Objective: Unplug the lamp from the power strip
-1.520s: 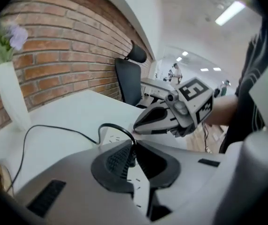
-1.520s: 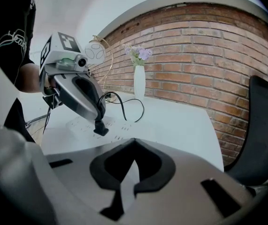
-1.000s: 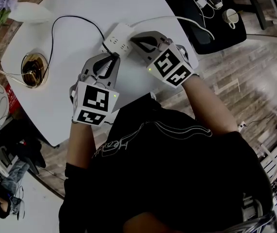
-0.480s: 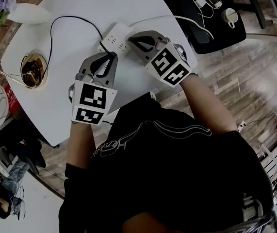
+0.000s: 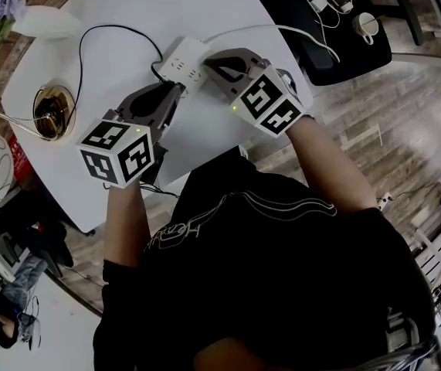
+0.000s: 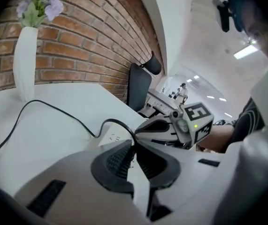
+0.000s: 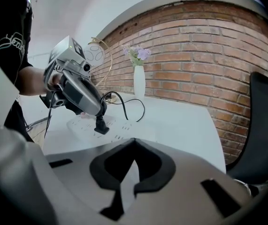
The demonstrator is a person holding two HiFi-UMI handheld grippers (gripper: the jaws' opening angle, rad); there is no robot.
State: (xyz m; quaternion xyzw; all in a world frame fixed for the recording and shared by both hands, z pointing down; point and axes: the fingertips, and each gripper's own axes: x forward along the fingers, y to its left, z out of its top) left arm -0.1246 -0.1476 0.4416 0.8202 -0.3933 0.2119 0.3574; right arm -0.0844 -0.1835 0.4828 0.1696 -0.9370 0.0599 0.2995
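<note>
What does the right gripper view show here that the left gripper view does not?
Right gripper view only: the black plug standing on the power strip, pinched by the left gripper. Left gripper view only: the right gripper with its marker cube. Both: the white vase with flowers, the black cable, the strip and the brick wall.

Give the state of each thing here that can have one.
Plug: upright in the power strip, seemingly not yet out.
Power strip: flat on the table.
Left tongs: shut on the plug.
Right tongs: shut, at the power strip's end.
</note>
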